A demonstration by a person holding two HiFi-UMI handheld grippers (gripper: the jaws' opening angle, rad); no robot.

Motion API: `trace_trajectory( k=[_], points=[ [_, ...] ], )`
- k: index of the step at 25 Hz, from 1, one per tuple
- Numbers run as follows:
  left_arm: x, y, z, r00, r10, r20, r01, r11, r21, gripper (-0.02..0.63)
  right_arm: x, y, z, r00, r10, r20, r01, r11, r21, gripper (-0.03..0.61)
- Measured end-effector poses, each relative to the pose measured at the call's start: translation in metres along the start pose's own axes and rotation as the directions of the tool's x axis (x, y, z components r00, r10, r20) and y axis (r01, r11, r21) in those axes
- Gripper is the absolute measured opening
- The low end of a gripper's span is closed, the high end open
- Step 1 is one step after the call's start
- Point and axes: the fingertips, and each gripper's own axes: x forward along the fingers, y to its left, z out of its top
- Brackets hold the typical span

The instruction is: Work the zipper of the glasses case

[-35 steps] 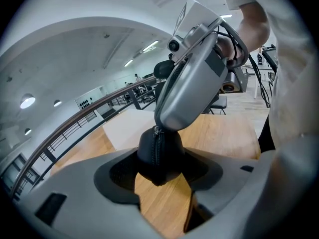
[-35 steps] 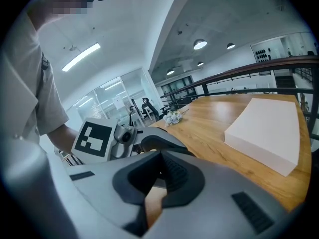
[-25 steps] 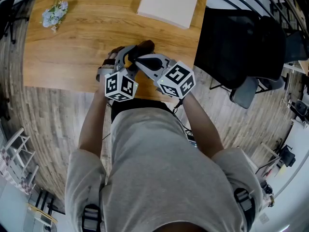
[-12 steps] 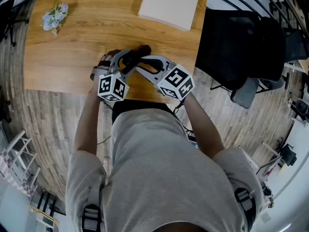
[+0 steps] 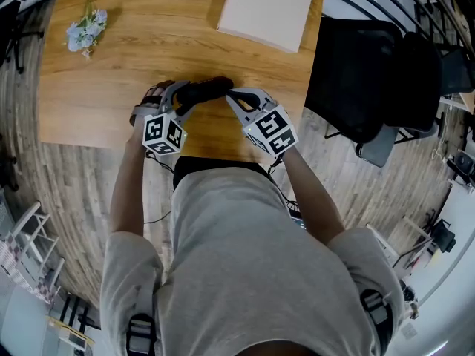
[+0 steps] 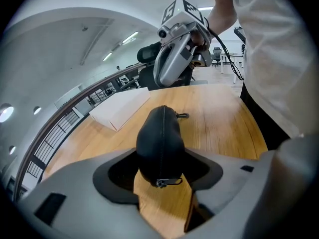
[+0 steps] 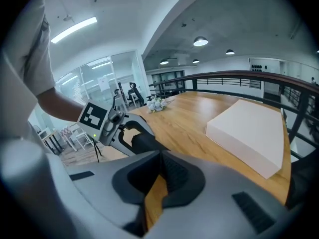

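Note:
The black glasses case lies across the near part of the wooden table. My left gripper is shut on its left end. In the left gripper view the case sits between the pads, its zipper closed, with one metal pull hanging at the near end and another at the far end. My right gripper is at the case's right end; its jaws have just closed, with nothing between them. From that side the left gripper and the case show just ahead.
A flat white box rests at the table's far right edge. A small bunch of pale flowers lies at the far left. A black chair stands to the right of the table. The table's near edge runs just below the grippers.
Both grippers have sunk toward the table and shifted left in the head view. The case has come down with the left gripper.

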Motion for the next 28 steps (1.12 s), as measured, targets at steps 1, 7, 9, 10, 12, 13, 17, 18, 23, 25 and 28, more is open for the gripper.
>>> trace_trajectory(
  k=[1,7,9,10,12,13,17,18,23,25,28],
  points=[
    [0.001,0.000,-0.004,1.000,-0.003,-0.006,0.003,1.000,0.002,0.268,0.002,-0.002,-0.002,1.000,-0.015,-0.003,0.015,1.000,0.003,0.031],
    [0.006,0.001,-0.021,0.999,-0.012,-0.038,0.013,0.999,0.035,0.268,0.009,-0.008,-0.006,0.999,-0.053,-0.010,0.053,0.998,0.036,0.030],
    [0.007,0.001,-0.022,0.999,-0.016,-0.037,0.017,0.999,0.030,0.268,0.009,-0.008,-0.007,0.998,-0.058,-0.012,0.059,0.997,0.041,0.031],
    [0.008,0.000,-0.023,0.999,-0.017,-0.038,0.019,0.999,0.029,0.268,0.010,-0.009,-0.007,0.998,-0.060,-0.012,0.060,0.997,0.043,0.031],
    [0.009,0.000,-0.024,0.999,-0.019,-0.042,0.020,0.999,0.025,0.268,0.009,-0.010,-0.008,0.998,-0.064,-0.013,0.065,0.997,0.047,0.031],
    [0.010,-0.001,-0.025,0.999,-0.018,-0.045,0.019,1.000,0.022,0.268,0.009,-0.011,-0.010,0.998,-0.066,-0.013,0.067,0.997,0.050,0.030],
    [0.013,-0.002,-0.030,0.998,-0.015,-0.068,0.015,1.000,0.001,0.268,0.008,-0.014,-0.015,0.997,-0.076,-0.018,0.077,0.995,0.058,0.031],
    [0.014,-0.003,-0.032,0.997,-0.013,-0.073,0.012,1.000,-0.003,0.268,0.008,-0.013,-0.016,0.997,-0.078,-0.018,0.079,0.995,0.061,0.031],
    [0.013,-0.002,-0.034,0.995,0.023,-0.092,-0.025,0.999,-0.023,0.270,0.003,-0.011,-0.020,0.997,-0.078,-0.017,0.079,0.995,0.068,0.031],
    [0.012,-0.001,-0.035,0.995,0.034,-0.098,-0.039,0.998,-0.050,0.270,0.001,-0.010,-0.021,0.997,-0.079,-0.016,0.080,0.995,0.067,0.031],
    [0.011,-0.005,-0.034,0.995,0.029,-0.100,-0.040,0.993,-0.109,0.296,-0.002,-0.009,-0.024,0.997,-0.081,-0.013,0.082,0.994,0.071,0.031]
  ],
)
